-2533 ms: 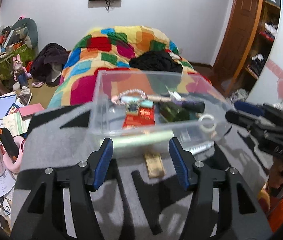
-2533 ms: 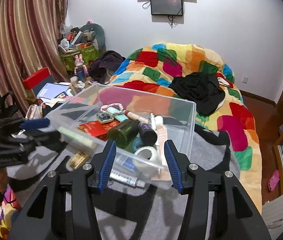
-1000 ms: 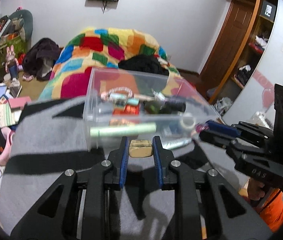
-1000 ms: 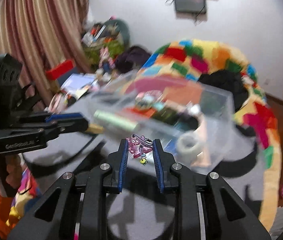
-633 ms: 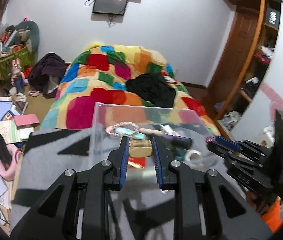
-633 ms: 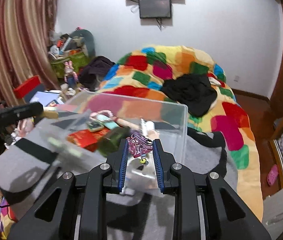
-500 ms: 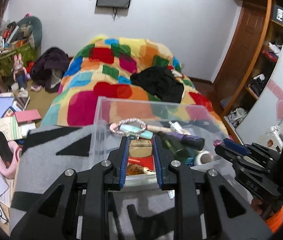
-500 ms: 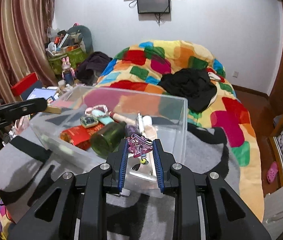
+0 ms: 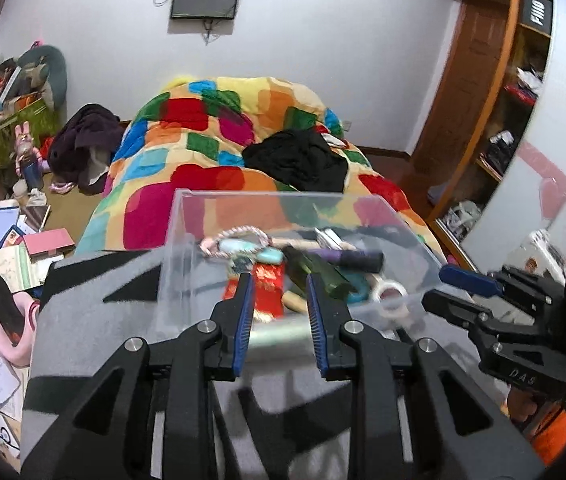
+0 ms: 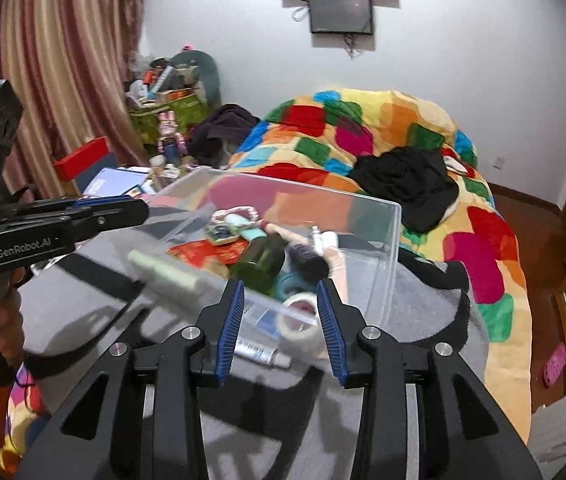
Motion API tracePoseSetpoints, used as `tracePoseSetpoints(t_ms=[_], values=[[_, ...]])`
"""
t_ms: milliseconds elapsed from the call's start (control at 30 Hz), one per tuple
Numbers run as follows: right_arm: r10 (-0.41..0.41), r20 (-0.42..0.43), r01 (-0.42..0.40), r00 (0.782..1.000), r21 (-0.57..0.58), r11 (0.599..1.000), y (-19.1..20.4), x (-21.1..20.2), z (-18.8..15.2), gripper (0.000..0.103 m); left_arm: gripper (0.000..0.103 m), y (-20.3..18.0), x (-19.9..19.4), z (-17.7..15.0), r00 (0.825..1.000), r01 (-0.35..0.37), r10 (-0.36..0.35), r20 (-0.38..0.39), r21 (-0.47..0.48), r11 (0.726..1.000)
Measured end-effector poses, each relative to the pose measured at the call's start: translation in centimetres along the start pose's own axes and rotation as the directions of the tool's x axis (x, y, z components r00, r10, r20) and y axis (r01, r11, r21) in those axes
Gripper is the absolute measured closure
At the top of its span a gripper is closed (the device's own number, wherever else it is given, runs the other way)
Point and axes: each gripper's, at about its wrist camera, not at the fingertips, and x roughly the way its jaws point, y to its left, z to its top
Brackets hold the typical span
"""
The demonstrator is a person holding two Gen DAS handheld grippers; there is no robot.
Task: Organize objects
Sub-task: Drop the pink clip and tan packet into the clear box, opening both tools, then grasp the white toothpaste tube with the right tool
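Clear plastic bin [image 9: 187,240] sits on the grey blanket [image 9: 95,320] at twelve o'clock from both pairs of fingers, its near wall standing between them and the contents. Left gripper [image 9: 277,316] has its fingers [image 9: 243,312] parting with nothing between them; right gripper [image 10: 279,320] likewise, fingers [image 10: 230,320] spreading, empty. Inside the bin: one red packet [image 9: 267,288], one green bottle [image 10: 261,258], one dark purple tube [image 9: 357,257], one tape roll [image 10: 299,322], one pink braided cord [image 9: 239,234]. One pale green tube [image 10: 171,274] is blurred at ten o'clock of the right fingers. Beyond lies the patchwork quilt [image 9: 211,132] with one black garment [image 9: 295,160].
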Motion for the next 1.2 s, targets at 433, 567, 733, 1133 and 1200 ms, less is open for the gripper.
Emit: tracePoseSetpoints(t_ms=[433, 567, 733, 1133, 1200], values=[[0.065, -0.175, -0.071, 0.982, -0.032, 0.997, 0.1, 2.9, -3.7, 0.068, 0.070, -3.3, 5.5, -6.1, 0.956, 0.060, -0.016, -0.293, 0.143, 0.988], [0.092, -0.212, -0.095, 0.973, -0.001, 0.995, -0.8, 4.3, -3.5, 0.068, 0.066, -4.3, 7.2, -5.9, 0.941, 0.083, -0.014, -0.338, 0.190, 0.978], [0.134, -0.248, -0.129, 0.959, 0.035, 0.991, -1.1, 5.6, -3.5, 0.068, 0.057, -6.1, 8.4, -5.8, 0.939, 0.105, -0.014, -0.343, 0.250, 0.963], [0.221, -0.271, -0.208, 0.937, 0.076, 0.975, -0.9, 5.4, -4.1, 0.063, 0.058, -5.6, 7.5, -6.0, 0.935, 0.168, -0.078, -0.345, 0.239, 0.956], [0.233, -0.275, -0.224, 0.933, 0.065, 0.972, -0.5, 5.2, -4.2, 0.062, 0.058, -5.5, 6.9, -6.5, 0.935, 0.175, -0.087, -0.344, 0.234, 0.956]])
